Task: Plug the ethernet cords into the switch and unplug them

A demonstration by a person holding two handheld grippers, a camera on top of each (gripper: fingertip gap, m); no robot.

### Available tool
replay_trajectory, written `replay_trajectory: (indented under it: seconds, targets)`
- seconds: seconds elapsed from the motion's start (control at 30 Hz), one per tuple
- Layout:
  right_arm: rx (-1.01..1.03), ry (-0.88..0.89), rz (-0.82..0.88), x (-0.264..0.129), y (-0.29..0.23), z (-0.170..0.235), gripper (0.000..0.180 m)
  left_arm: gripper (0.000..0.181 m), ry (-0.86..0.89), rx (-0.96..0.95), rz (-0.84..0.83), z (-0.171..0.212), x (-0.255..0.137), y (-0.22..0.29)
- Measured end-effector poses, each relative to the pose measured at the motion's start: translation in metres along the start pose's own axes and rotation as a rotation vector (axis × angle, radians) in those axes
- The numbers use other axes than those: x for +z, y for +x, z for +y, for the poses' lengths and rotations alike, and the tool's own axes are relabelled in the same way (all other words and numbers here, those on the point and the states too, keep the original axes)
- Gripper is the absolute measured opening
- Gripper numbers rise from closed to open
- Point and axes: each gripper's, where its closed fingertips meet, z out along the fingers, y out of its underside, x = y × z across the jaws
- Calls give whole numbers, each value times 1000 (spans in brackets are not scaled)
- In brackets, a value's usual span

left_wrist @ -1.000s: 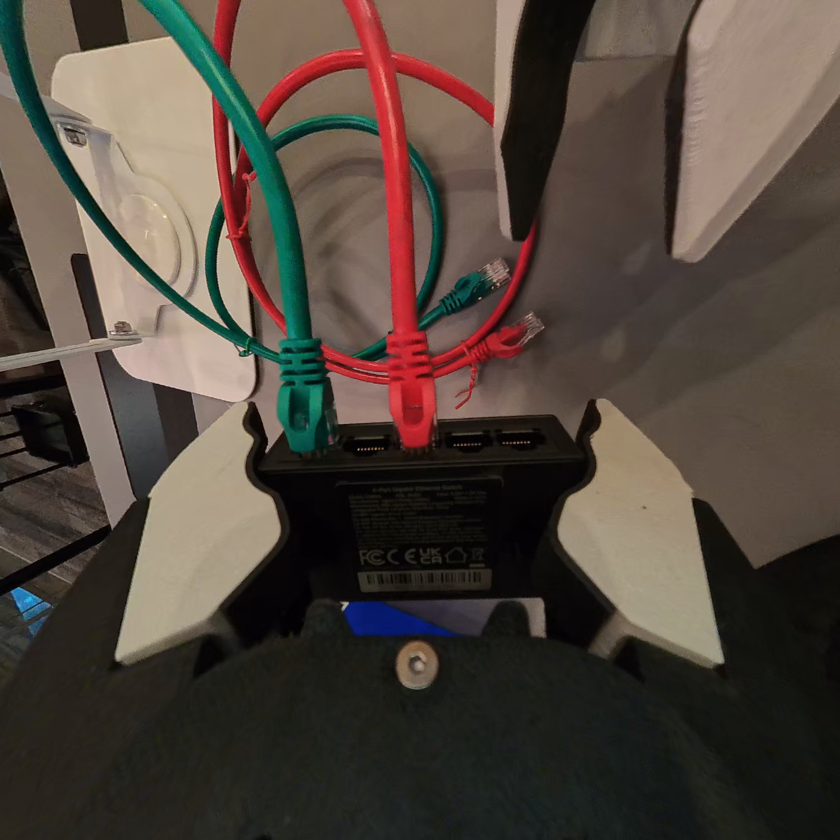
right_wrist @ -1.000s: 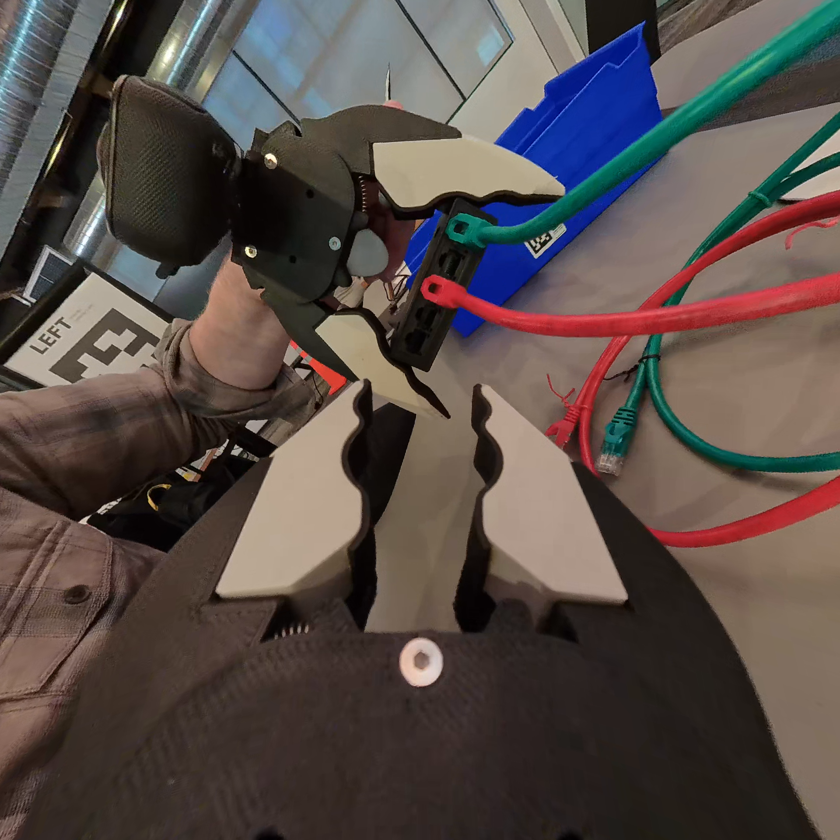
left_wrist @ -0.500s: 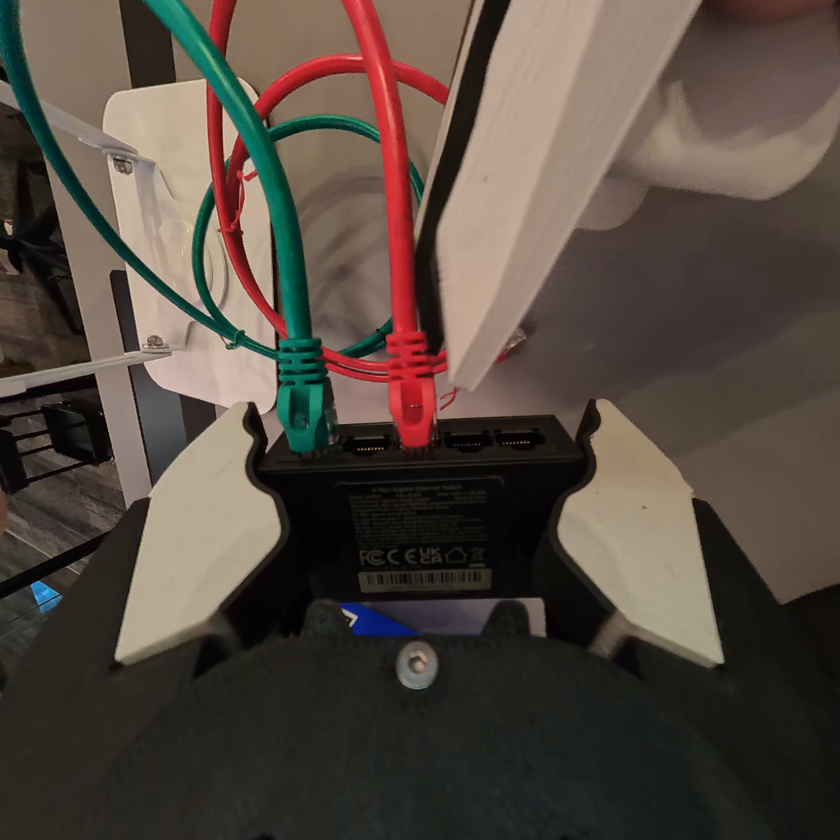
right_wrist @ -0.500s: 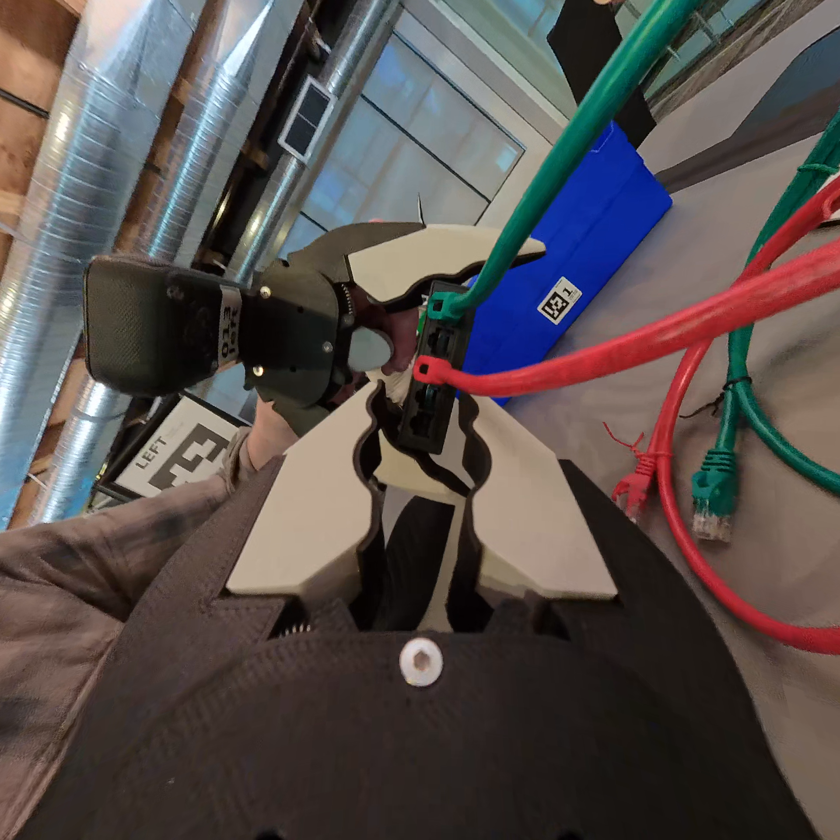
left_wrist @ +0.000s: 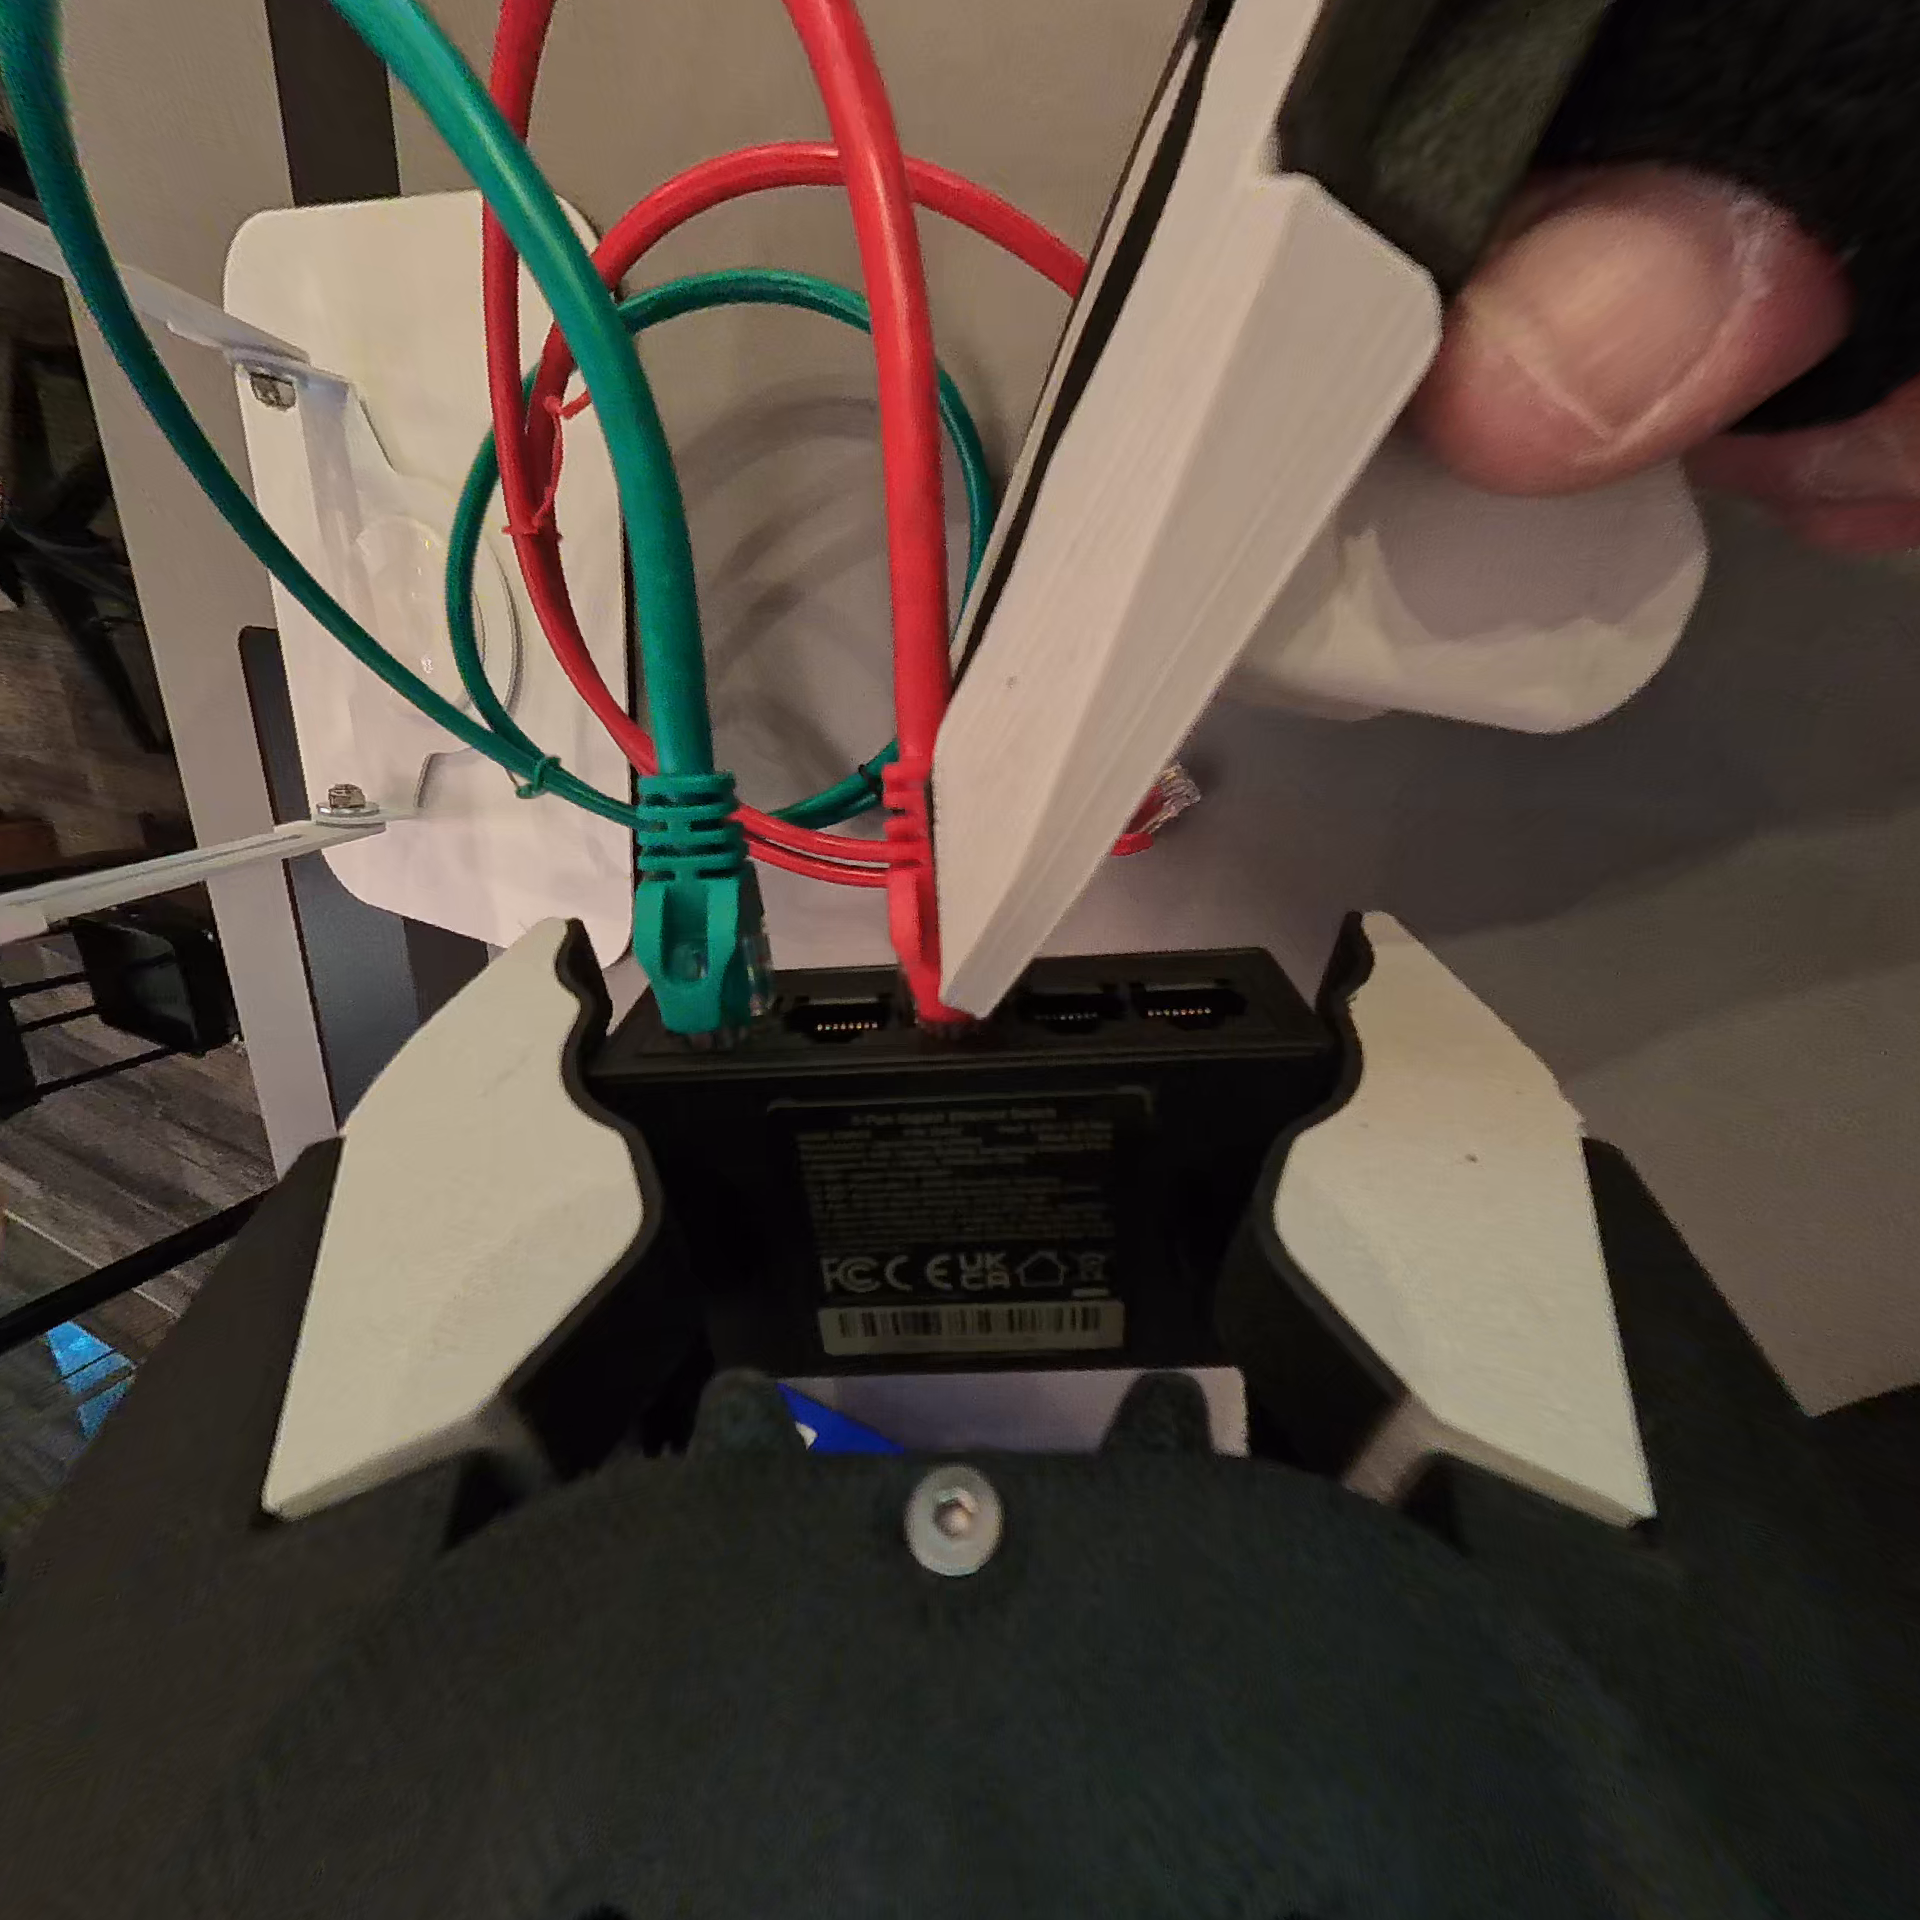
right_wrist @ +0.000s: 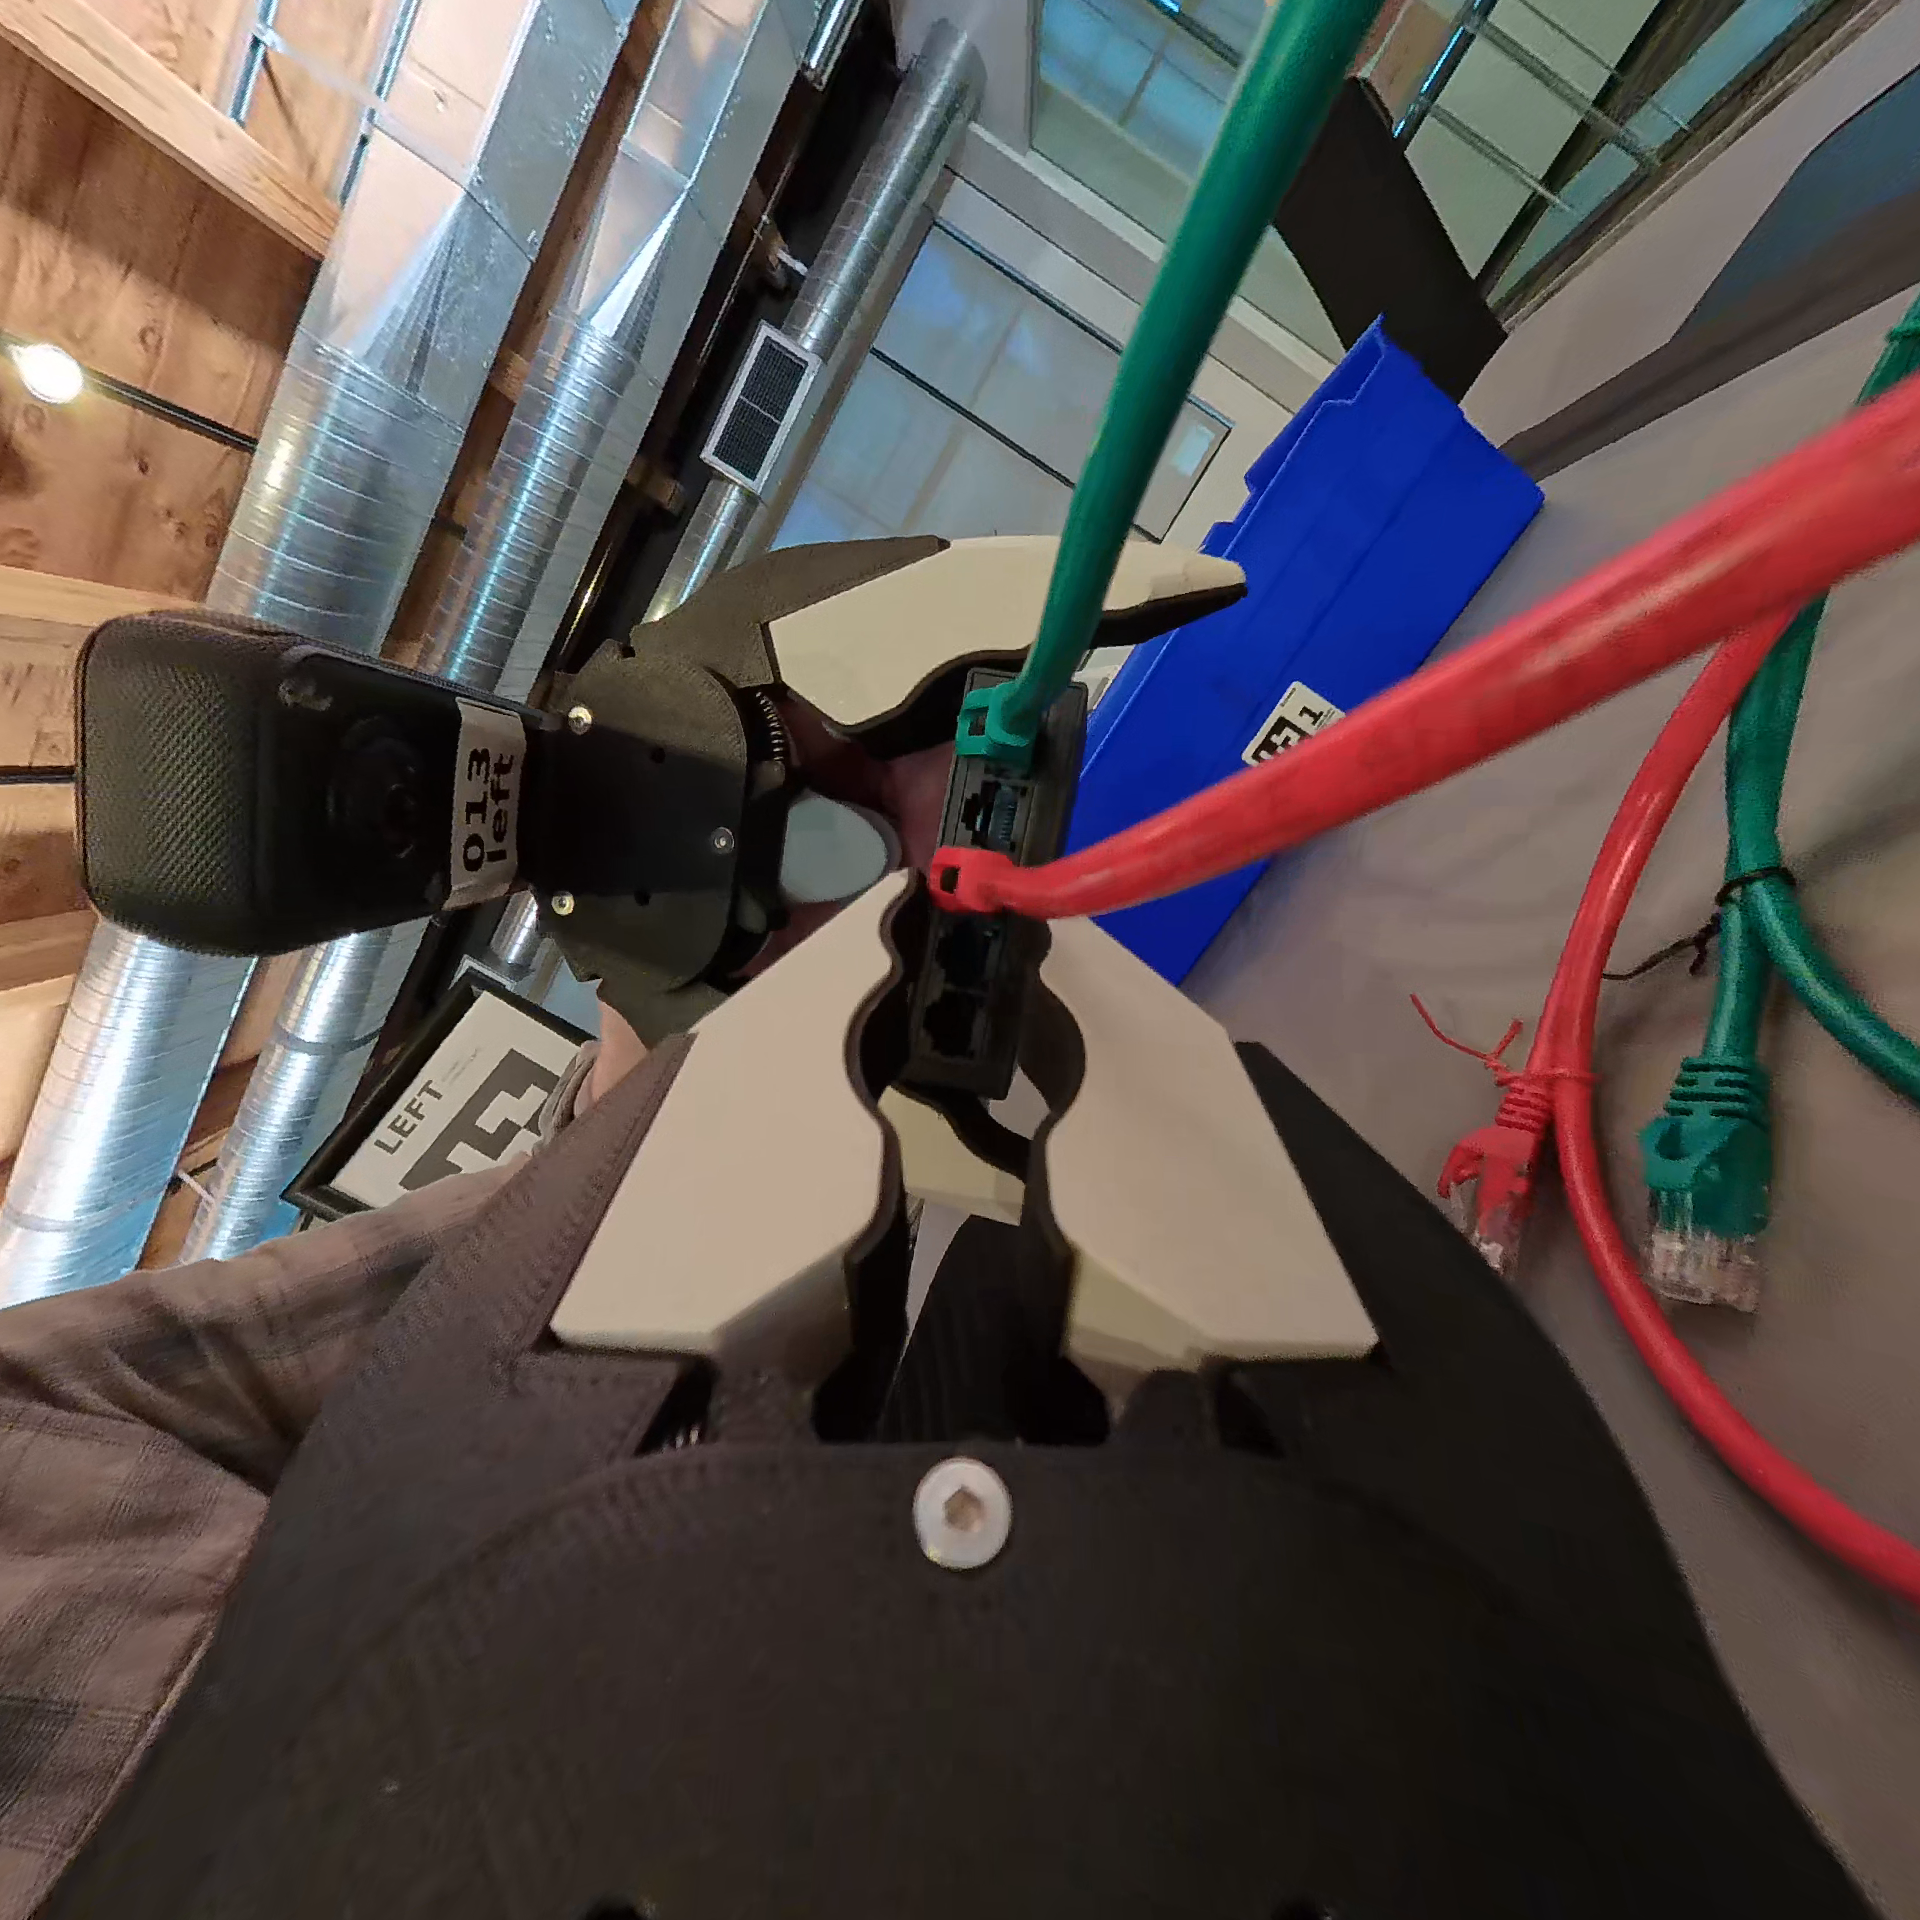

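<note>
My left gripper is shut on the black switch, ports facing away from me. A green cord plug sits in the leftmost port. A red cord plug sits in the third port. My right gripper is open, and its fingertips straddle the switch face just below the red plug. One of its white fingers lies against the red plug in the left wrist view. The green plug is above it.
The cords' other ends, a loose red plug and a loose green plug, lie on the grey table. A blue bin stands behind the switch. A white plate with a metal bracket is at the left. A person's thumb shows top right. Spacing between my two grippers at the tips: around 4 centimeters.
My right gripper has moved in from beside the switch, and its open fingers now reach the red plug. My left gripper has kept hold of the switch with both cords plugged in.
</note>
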Motion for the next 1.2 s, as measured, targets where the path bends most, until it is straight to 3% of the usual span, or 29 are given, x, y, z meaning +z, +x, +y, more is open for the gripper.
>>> replay_trajectory:
  seconds: [0.57,0.83,1.2]
  targets:
    - [15,30,4,2,4,-4,12,127,-38,13,-25,-1,3,-6]
    - [-10,53,35,-7,8,-2,25,127,-40,5,-78,-3,1,-14]
    - [-171,82,109,-9,4,-10,15,127,-24,-22,-116,2,-1,-20]
